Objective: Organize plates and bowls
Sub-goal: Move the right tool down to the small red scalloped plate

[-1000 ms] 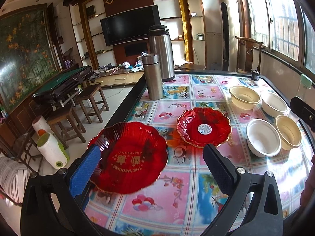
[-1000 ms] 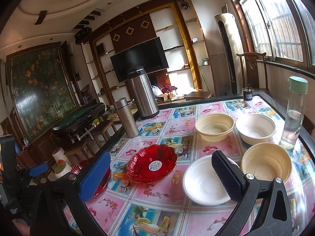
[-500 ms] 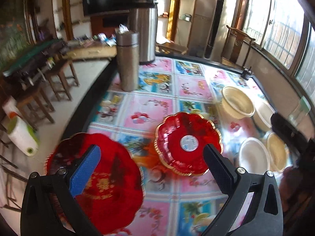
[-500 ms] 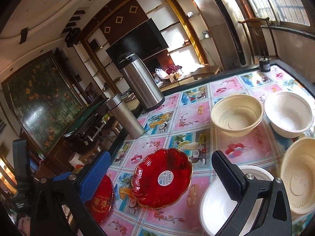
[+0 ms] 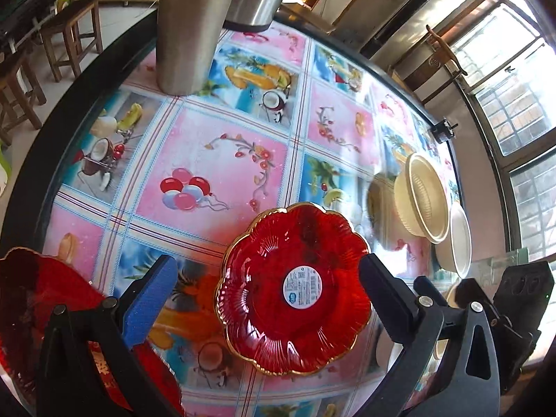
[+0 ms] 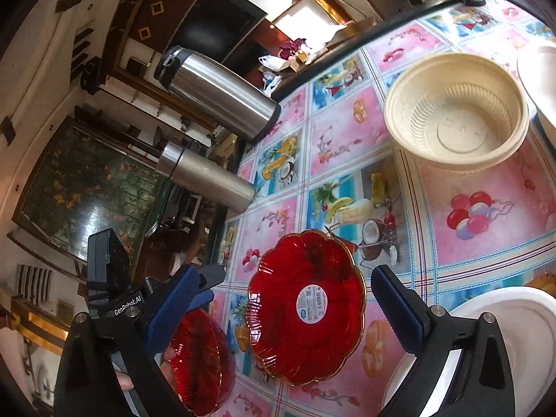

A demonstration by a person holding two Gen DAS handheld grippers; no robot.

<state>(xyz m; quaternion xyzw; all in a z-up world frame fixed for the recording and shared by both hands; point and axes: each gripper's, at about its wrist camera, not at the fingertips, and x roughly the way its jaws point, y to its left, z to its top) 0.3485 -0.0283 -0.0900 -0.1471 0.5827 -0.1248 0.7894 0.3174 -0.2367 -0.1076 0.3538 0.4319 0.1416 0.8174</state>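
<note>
A small red scalloped plate (image 5: 295, 288) with a round white sticker lies flat on the patterned table; it is also the red plate (image 6: 305, 305) in the right wrist view. My left gripper (image 5: 267, 295) hovers open over it, one finger on each side, not touching. My right gripper (image 6: 288, 307) is open too and straddles the same plate from the other side. A larger red plate (image 5: 41, 312) lies at the table's near-left edge, partly hidden by my left finger. A beige ribbed bowl (image 6: 455, 114) and white bowls (image 6: 504, 316) stand to the right.
A steel flask (image 5: 187, 27) and a big steel thermos (image 6: 219, 93) stand at the far left of the table (image 5: 222, 160). A beige bowl (image 5: 420, 201) and a white bowl (image 5: 458, 239) sit by the window edge. Wooden stools stand on the floor beyond the table's black rim.
Both grippers have tilted down and moved in close over the small red plate. The larger red plate has slid out to the lower left of the left view. Both stay open.
</note>
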